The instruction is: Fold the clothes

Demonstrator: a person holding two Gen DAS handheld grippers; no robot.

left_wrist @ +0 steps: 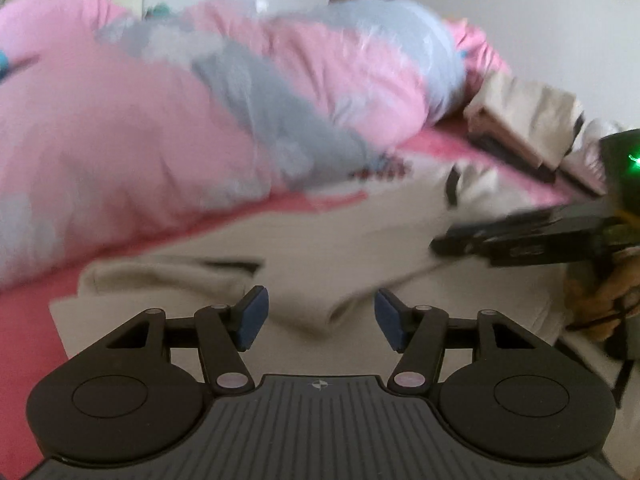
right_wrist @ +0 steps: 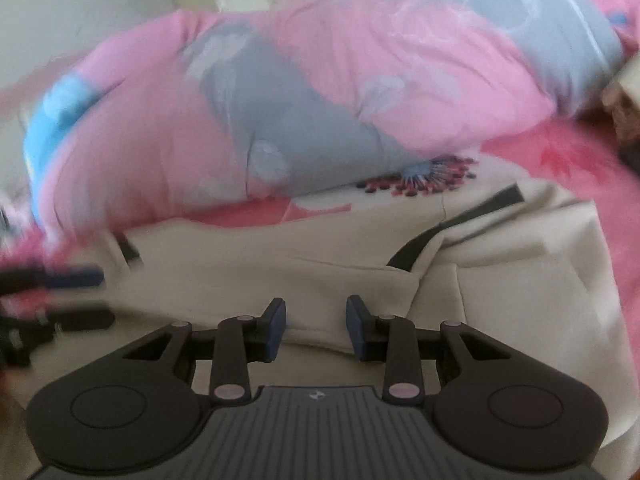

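My two sets of fingers above a beige garment [right_wrist: 320,248] spread on a bed with a pink sheet [right_wrist: 568,160]. The garment lies across the near part of the bed, in front of a bunched pink-and-grey quilt [right_wrist: 304,92]; it carries dark trim [right_wrist: 460,220] and shows at least one flap already turned over its body, its edge running just ahead of my right gripper [right_wrist: 316,326]. I judge the folding to be under way but unfinished: the cloth is still broad, its layers sit loosely, and no compact packet has formed.

My right fingers stand apart with a moderate gap, empty, poised over the edge of that turned flap. My left gripper [left_wrist: 322,316] hovers over the garment's other end with its fingers [left_wrist: 252,316] wider apart, also holding nothing; a rumpled ridge of cloth lies just beyond them.

Beyond the garment, at the far right of the left view, a stack of folded clothes [left_wrist: 528,124] rests on the bed, which suggests earlier pieces are finished. What remains for this piece, in my estimate, is at least one more fold, then moving it to the stack.
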